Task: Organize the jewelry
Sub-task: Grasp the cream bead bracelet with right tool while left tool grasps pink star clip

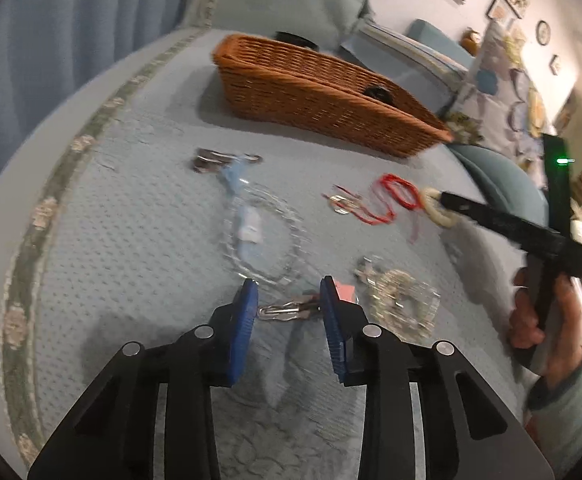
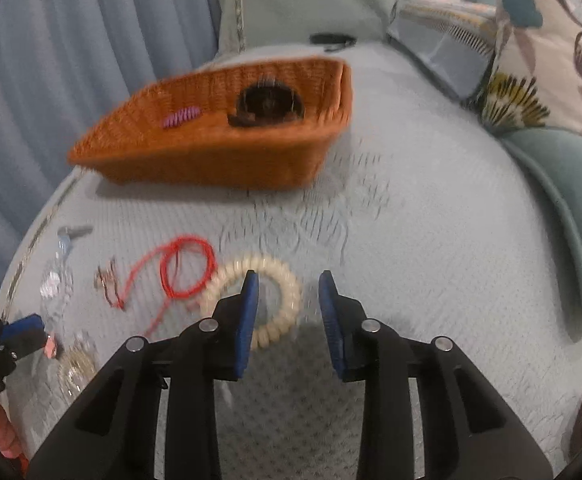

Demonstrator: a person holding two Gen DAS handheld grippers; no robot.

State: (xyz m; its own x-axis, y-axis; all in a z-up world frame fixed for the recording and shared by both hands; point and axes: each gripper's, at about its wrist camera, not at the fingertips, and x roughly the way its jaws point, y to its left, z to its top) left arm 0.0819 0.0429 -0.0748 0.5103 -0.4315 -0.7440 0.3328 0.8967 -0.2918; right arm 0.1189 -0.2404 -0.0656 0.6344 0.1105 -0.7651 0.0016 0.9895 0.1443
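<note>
Jewelry lies scattered on a light blue bedspread (image 1: 131, 240). My left gripper (image 1: 289, 300) is open with a silver hair clip (image 1: 283, 312) lying between its blue fingertips. My right gripper (image 2: 288, 296) is open over a cream coil bracelet (image 2: 279, 296); its left finger reaches into the ring. A red cord bracelet (image 2: 187, 268) lies just left of it. A clear bead necklace (image 1: 267, 236) and a sparkly silver bracelet (image 1: 403, 304) lie near the left gripper. A wicker basket (image 2: 219, 156) behind holds a purple coil (image 2: 181, 117) and a dark round item (image 2: 269, 106).
Small metal earrings (image 1: 341, 202) and a dark clip with a blue tag (image 1: 219, 162) lie on the bed. Patterned pillows (image 2: 551, 60) and a teal cushion (image 2: 571, 200) line the right side. A blue curtain (image 2: 71, 40) hangs at the left.
</note>
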